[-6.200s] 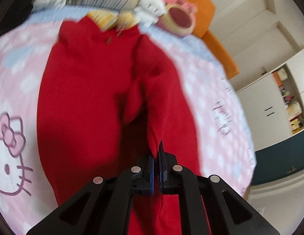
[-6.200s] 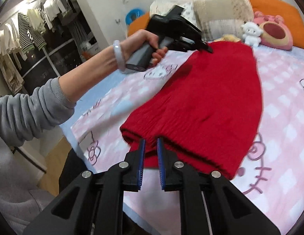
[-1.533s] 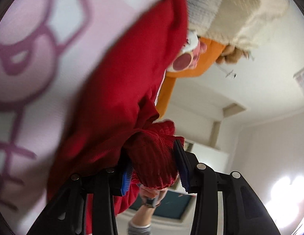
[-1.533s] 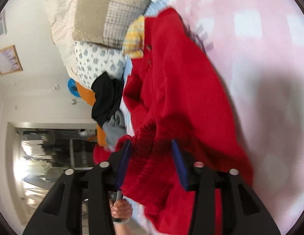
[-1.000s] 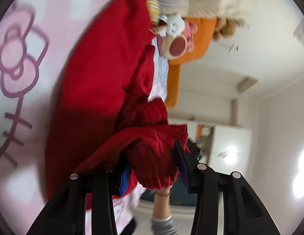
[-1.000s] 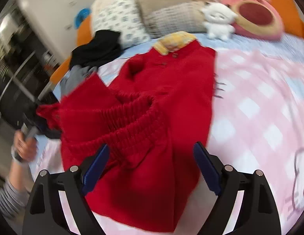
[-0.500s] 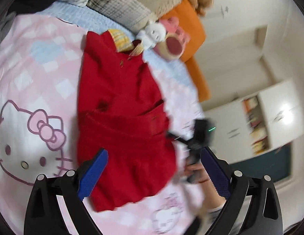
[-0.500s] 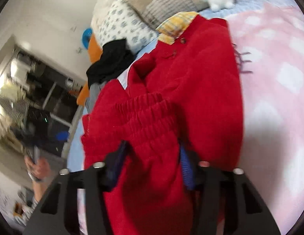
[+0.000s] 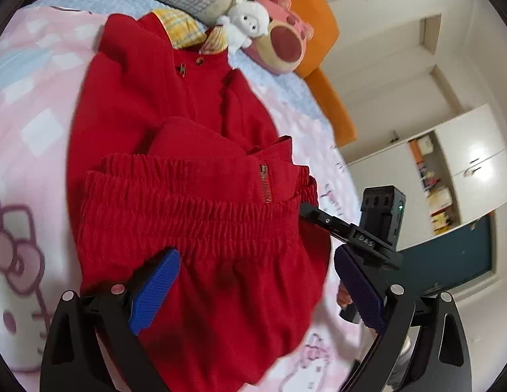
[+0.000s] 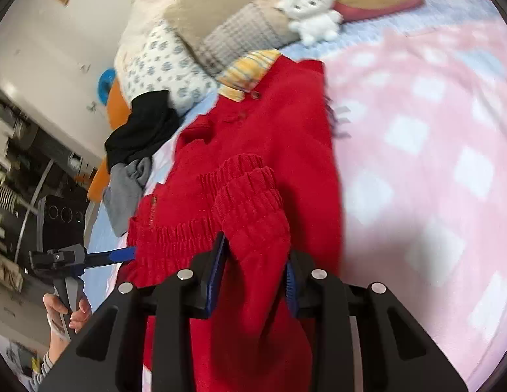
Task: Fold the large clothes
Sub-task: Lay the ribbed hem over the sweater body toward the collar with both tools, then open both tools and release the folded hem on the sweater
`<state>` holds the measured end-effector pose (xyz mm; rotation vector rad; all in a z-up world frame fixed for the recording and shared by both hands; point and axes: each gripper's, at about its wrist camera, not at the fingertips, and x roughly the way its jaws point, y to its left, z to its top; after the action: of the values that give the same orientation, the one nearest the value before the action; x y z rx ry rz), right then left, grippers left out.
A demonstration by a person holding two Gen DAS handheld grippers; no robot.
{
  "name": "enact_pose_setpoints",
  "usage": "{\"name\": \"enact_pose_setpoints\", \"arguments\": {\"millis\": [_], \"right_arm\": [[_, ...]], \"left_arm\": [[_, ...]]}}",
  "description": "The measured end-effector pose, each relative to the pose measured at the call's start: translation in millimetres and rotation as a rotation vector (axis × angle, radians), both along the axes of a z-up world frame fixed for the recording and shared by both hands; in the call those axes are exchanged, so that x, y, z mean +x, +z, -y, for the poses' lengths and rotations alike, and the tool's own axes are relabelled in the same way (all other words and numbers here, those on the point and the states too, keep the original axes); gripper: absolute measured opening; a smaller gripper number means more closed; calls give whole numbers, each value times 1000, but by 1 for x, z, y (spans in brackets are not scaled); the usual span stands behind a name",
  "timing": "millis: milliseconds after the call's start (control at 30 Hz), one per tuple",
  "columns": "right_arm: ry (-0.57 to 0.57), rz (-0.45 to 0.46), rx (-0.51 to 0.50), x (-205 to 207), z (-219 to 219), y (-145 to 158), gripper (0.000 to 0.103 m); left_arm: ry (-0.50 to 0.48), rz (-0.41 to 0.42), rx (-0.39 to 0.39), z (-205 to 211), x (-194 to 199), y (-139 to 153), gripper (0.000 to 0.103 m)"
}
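Left wrist view: we are folding the red coat point(image 9: 188, 196) on the pink bed point(image 9: 27, 104), hem doubled toward the collar at twelve o'clock. Our left gripper point(image 9: 256, 289) is hanging spread wide, holding nothing. Our right gripper point(image 10: 255, 279) is closing on the ribbed hem point(image 10: 253, 202); we judge we should be laying it flat before releasing.

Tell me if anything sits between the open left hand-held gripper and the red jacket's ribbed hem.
Nothing visible does. The left hand-held gripper hangs wide open directly over the red jacket, its ribbed hem just ahead of the blue pads. The right hand-held gripper is closing on the hem's far corner, off to the side.
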<state>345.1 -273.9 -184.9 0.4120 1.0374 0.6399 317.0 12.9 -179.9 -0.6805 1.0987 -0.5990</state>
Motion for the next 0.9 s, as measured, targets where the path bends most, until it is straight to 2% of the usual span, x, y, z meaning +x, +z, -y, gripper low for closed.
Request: {"name": "enact_pose_setpoints", "arguments": {"millis": [67,133,167,200,267,300,367,433,467,533,567,600,633,667,733,800,900], "right_arm": [[-31,-26,37,2,5,-17,37],[-39,-2,31,1,4,-21,47],[-37,11,11,-1,3,-17,52],[-45,20,-25,-2,4,-9,66],[-68,80,-80,-8,7,15,67],[-66,126,-88,-12,8,28,67],[-17,235,-100,-24,2,62,65],[53,257,-61,-29,-11,76,48],[99,235,-56,-30,-24,76,45],[157,221,-109,-32,-50,69,37],[162,219,-174,-30,-63,63,37],[133,201,-268,-23,-73,50,29],[95,163,-299,-13,-75,38,22],[50,119,-297,-1,-72,27,22],[11,83,-268,11,-69,12,19],[1,99,-303,16,-77,3,20],[1,136,-365,14,-88,5,20]], "left_arm": [[-22,13,68,11,4,-5,96],[-47,23,142,21,4,-2,97],[-59,30,188,26,2,4,97],[-67,37,223,29,-1,11,97],[-78,66,268,31,-9,27,97],[-84,123,279,31,-17,43,97],[-97,215,239,28,-27,67,97],[-103,254,171,28,-29,76,98],[-101,258,171,30,-27,76,98],[-87,227,221,37,-19,63,98],[-72,178,251,40,-9,48,98],[-53,140,280,42,-1,36,97],[-42,105,290,42,6,24,97],[-37,83,285,42,15,11,97],[-29,100,286,42,20,4,97],[-44,114,352,52,25,2,100],[-75,119,461,68,24,4,100]]}}
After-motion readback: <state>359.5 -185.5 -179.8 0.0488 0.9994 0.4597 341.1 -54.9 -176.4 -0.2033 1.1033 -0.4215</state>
